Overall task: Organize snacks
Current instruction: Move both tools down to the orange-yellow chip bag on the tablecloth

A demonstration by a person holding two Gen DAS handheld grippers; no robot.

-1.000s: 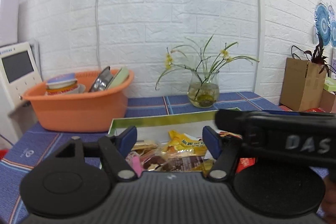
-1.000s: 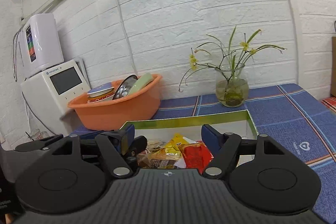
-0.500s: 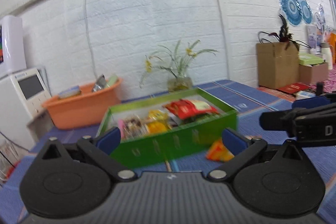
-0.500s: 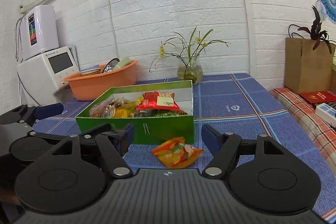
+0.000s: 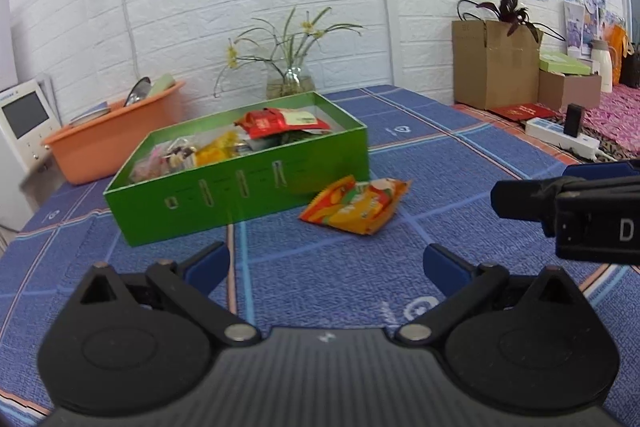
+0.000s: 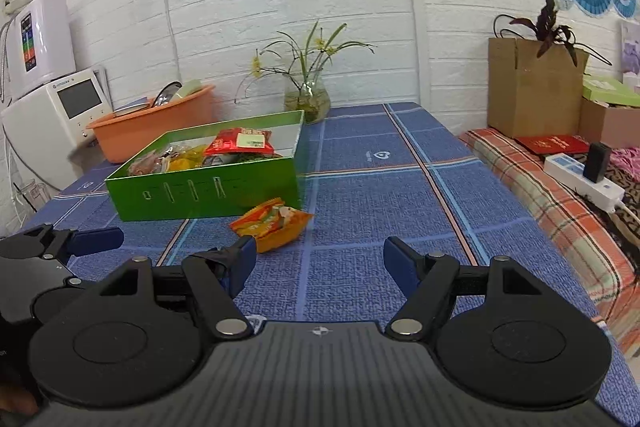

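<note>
On blue cloth, orange-yellow crinkled snack packet lies beside green box.

White letter "D" on right claw body

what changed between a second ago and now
Both grippers drew back from over the green box. The left gripper has just been opening its jaws wide, with nothing between them; the right gripper is open and empty too. The orange snack packet lies on the blue tablecloth beside the box. Box and orange basin stayed put.
</note>
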